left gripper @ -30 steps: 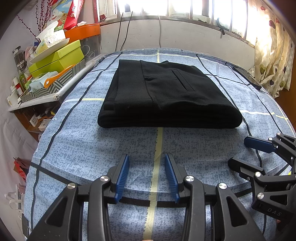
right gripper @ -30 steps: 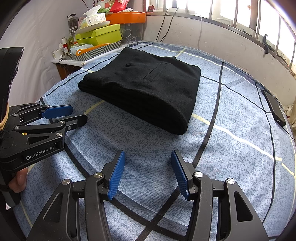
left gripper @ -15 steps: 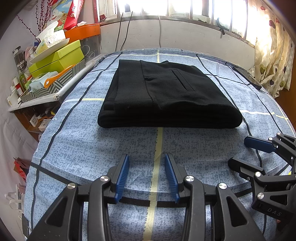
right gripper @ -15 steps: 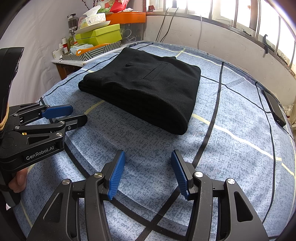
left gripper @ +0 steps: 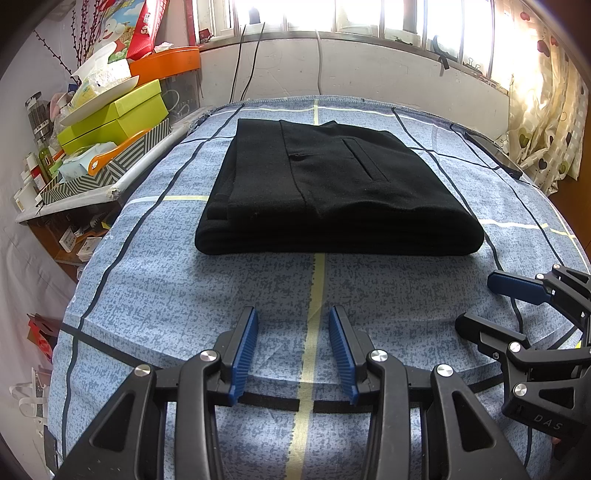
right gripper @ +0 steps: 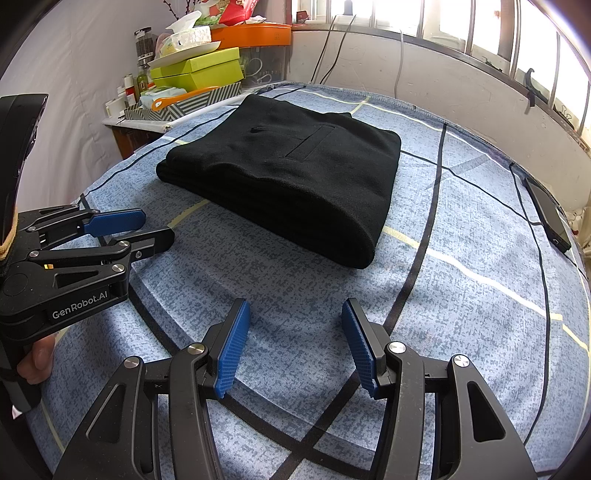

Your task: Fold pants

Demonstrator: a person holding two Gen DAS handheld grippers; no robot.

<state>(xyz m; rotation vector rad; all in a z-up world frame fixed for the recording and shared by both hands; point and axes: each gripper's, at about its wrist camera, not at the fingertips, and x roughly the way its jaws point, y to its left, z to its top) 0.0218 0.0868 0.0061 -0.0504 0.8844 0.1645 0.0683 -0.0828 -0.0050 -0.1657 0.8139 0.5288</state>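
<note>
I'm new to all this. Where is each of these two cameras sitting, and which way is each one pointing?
Left wrist view: rides on the left gripper, low over the bed, facing the folded black pants and window; the right gripper shows at its right edge.
Right wrist view: rides on the right gripper, facing the pants diagonally; the left gripper and a fingertip show at left.
Shared: pants, blue bedsheet, green boxes, each other's gripper.

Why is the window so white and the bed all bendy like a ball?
Left wrist view: sunlight floods the window to blank white, the black pants stay sharp, and the left tongs loom huge. Right wrist view: the fisheye lens bulges the blue bedsheet and darkens the corners.
</note>
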